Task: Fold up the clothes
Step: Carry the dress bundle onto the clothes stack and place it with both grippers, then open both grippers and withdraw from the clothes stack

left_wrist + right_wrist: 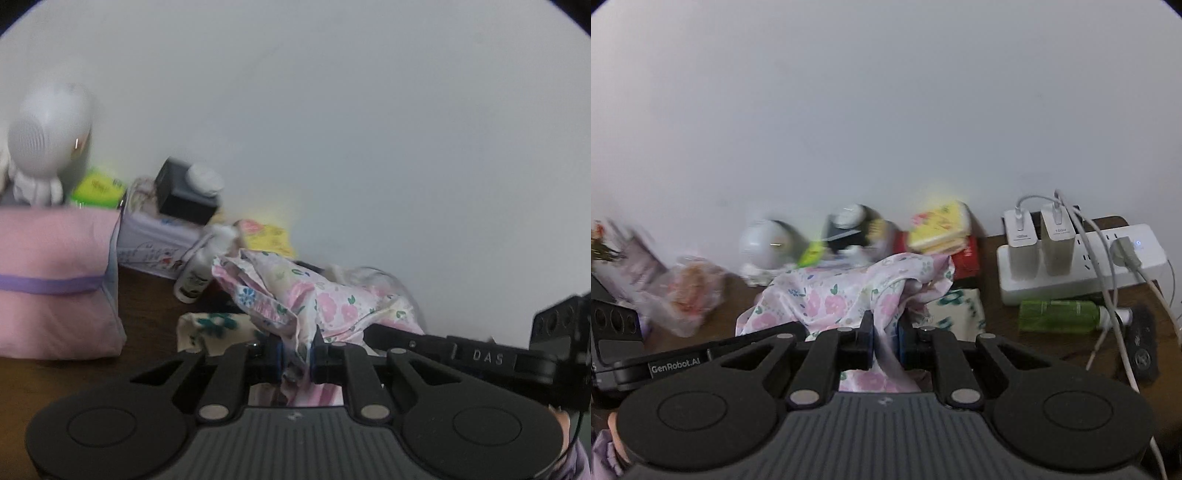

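Observation:
A pale garment with pink flowers (314, 295) hangs bunched between both grippers, lifted above a dark wooden table (147, 306). My left gripper (297, 356) is shut on a fold of it. My right gripper (886, 343) is shut on another fold of the floral garment (842, 295). Each gripper shows at the edge of the other's view: the right one in the left wrist view (480, 358), the left one in the right wrist view (676, 363). A second cloth with green flowers (210, 328) lies on the table beneath; it also shows in the right wrist view (956, 310).
A pink folded stack (55, 280), a white round figure (48, 140), a black box (184, 195) and a small white bottle (195, 273) stand at left. A white power strip with chargers and cables (1078, 258), a green bottle (1060, 315) and yellow packets (938, 229) stand by the white wall.

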The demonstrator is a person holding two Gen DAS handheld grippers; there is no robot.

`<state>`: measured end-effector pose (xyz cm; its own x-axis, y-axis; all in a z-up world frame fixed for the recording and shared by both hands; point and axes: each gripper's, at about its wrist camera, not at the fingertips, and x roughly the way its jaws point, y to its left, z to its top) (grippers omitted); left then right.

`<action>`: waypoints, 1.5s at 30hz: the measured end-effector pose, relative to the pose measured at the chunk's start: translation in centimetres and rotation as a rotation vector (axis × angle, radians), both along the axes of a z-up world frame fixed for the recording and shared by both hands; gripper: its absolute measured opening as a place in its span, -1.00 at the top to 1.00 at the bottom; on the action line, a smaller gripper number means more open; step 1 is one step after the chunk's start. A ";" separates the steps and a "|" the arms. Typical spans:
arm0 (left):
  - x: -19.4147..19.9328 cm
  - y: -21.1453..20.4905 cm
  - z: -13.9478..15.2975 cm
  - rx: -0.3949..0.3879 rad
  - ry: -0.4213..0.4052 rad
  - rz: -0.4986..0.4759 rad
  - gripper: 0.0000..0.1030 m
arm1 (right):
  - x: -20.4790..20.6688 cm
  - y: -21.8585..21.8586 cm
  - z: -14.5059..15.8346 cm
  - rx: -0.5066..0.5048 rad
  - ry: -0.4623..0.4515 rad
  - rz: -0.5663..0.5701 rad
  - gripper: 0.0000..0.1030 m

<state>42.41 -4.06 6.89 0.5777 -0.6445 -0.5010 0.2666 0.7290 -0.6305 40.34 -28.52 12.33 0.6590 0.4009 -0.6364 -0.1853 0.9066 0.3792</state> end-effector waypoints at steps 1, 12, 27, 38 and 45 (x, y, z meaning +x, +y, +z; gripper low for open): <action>0.8 -0.1 -1.0 0.006 0.008 0.012 0.69 | 1.1 -0.1 -1.1 -0.004 0.012 -0.010 0.76; -0.7 1.0 0.6 0.189 -0.200 0.184 -0.25 | 0.8 -0.9 -2.1 -0.156 -0.186 -0.160 -0.04; -6.3 -0.4 3.0 0.308 -0.280 0.168 0.23 | -3.7 3.5 -2.3 -0.334 -0.285 -0.107 0.78; -32.2 3.0 4.8 0.502 -0.370 0.057 -0.59 | -30.4 0.6 4.8 -0.169 -0.299 -0.042 -0.07; -42.9 6.8 -0.6 0.400 -0.230 0.231 -0.60 | -41.2 2.9 -1.3 0.027 -0.169 -0.031 -0.34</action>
<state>-0.50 2.74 6.25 0.8065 -0.2714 -0.5252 0.1695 0.9573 -0.2344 -0.91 -25.58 11.02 0.7680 0.3944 -0.5046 -0.2207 0.9026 0.3696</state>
